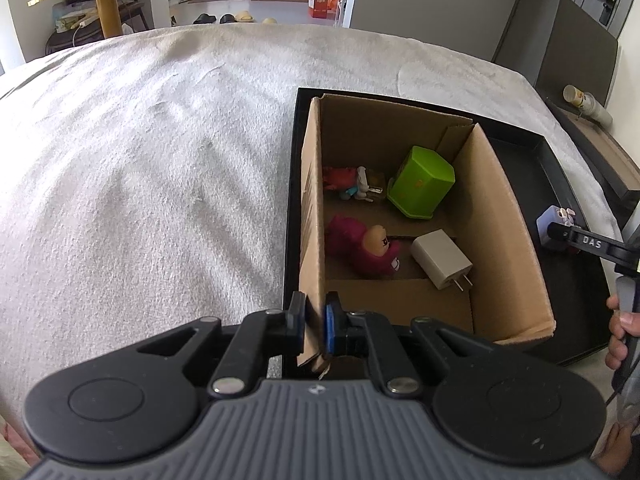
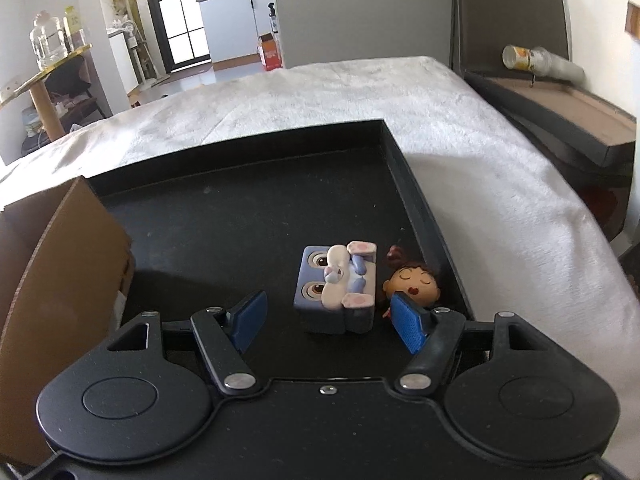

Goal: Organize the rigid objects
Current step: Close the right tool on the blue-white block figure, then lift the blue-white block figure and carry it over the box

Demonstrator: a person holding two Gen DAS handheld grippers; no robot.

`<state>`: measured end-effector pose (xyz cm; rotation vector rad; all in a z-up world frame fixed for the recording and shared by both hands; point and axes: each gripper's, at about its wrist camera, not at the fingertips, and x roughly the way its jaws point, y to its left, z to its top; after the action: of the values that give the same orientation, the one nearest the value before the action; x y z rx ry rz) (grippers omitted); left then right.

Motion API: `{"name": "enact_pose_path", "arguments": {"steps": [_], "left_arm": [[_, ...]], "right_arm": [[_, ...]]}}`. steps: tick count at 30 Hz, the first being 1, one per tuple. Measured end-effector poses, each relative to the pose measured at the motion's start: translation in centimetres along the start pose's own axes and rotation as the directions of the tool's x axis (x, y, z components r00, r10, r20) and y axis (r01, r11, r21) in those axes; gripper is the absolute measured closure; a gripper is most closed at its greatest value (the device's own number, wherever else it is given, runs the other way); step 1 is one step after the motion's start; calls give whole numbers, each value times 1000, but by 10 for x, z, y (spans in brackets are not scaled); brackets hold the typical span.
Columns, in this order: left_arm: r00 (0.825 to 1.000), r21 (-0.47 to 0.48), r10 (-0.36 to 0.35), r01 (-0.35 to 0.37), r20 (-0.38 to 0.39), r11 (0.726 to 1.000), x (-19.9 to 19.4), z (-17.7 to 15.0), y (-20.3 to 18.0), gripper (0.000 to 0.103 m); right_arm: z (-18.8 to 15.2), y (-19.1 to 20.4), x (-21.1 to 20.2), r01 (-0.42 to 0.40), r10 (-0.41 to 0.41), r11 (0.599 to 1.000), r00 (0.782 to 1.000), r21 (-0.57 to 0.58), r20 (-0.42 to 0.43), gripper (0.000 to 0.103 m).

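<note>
A cardboard box (image 1: 508, 216) stands on a black tray (image 2: 248, 216) on a bed. Inside the box lie a green block (image 1: 422, 182), a white charger plug (image 1: 440, 258), a pink figure (image 1: 366, 246) and a small red and blue figure (image 1: 348, 182). My left gripper (image 1: 314, 320) is shut on the box's left wall near its front corner. My right gripper (image 2: 329, 320) is open, low over the tray. A blue-grey cube toy with a bunny (image 2: 336, 288) sits between and just ahead of its fingertips, untouched. A small doll figure (image 2: 414, 284) lies right of the cube, behind the right pad (image 2: 408, 324).
The white bedspread (image 1: 140, 160) spreads to the left and beyond the tray. The tray's raised rim (image 2: 420, 208) runs close to the doll on the right. A dark headboard ledge with a lying cup stack (image 2: 536, 60) is at the far right. A person's hand (image 1: 620, 332) shows at the right edge.
</note>
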<state>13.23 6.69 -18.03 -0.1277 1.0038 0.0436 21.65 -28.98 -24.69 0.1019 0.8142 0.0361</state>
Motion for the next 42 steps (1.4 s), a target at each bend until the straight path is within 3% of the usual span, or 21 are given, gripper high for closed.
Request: {"name": "enact_pose_path", "arguments": {"steps": [6, 7, 9, 33, 42], "left_arm": [[1000, 9, 9, -9, -13, 1000, 3, 1, -2, 94], [1000, 10, 10, -10, -14, 1000, 3, 1, -2, 94], [1000, 11, 10, -10, -14, 1000, 4, 1, -2, 94], [999, 60, 33, -33, -4, 998, 2, -1, -10, 94], [999, 59, 38, -37, -16, 998, 3, -1, -9, 94]], "right_arm": [[1, 2, 7, 4, -4, 1000, 1000, -14, 11, 37], [1, 3, 7, 4, -3, 1000, 1000, -17, 14, 39], [0, 2, 8, 16, -16, 1000, 1000, -23, 7, 57], [-21, 2, -28, -18, 18, 1000, 995, -2, -100, 59], [-22, 11, -24, 3, -6, 999, 997, -38, -79, 57]]}}
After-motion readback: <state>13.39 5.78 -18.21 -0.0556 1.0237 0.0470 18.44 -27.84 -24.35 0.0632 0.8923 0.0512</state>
